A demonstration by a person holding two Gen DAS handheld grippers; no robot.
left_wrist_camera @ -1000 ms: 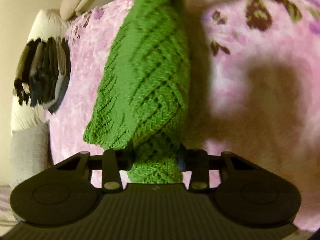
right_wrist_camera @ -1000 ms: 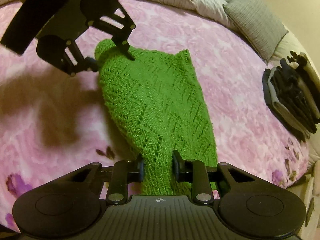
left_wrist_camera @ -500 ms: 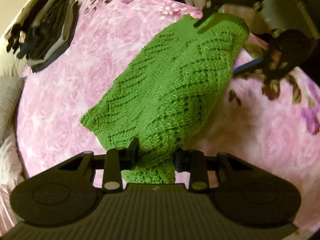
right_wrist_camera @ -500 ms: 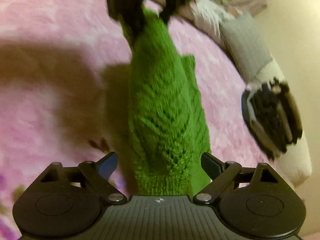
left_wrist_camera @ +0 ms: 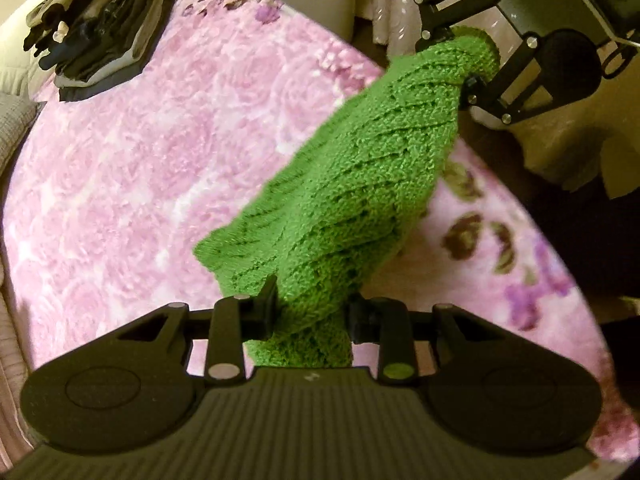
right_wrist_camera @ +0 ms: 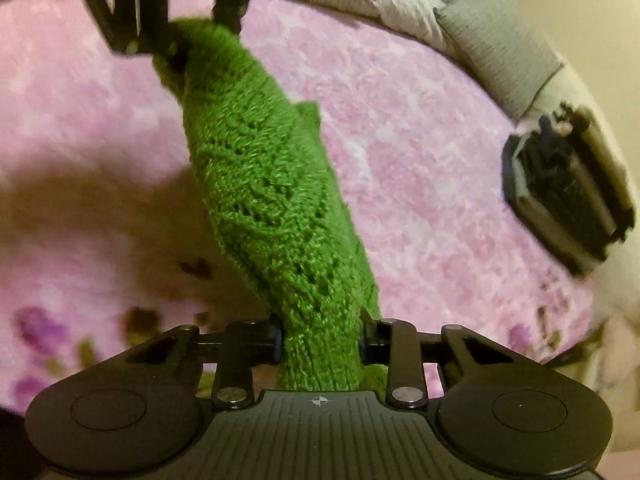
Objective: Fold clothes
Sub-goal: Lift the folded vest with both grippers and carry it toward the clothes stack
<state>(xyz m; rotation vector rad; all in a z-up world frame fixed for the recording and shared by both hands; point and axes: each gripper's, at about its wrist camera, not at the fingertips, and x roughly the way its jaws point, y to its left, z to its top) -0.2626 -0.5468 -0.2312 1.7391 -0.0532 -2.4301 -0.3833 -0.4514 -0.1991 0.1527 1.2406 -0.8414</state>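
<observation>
Green knit stretched in the air between both grippers, above a pink bed.

The left gripper (left_wrist_camera: pixel 312 312) pinches one end of the knit (left_wrist_camera: pixel 360 184); its jaws press into the fabric. The right gripper (right_wrist_camera: pixel 320 340) has just been closing its jaws and now clamps the other end, with the knit (right_wrist_camera: pixel 264 184) bunched between them. The cloth hangs taut between the two, clear of the blanket (left_wrist_camera: pixel 132 168). A stack of dark folded clothes (right_wrist_camera: pixel 568 192) sits near the bed's edge, beside a grey pillow (right_wrist_camera: pixel 496 40).
</observation>
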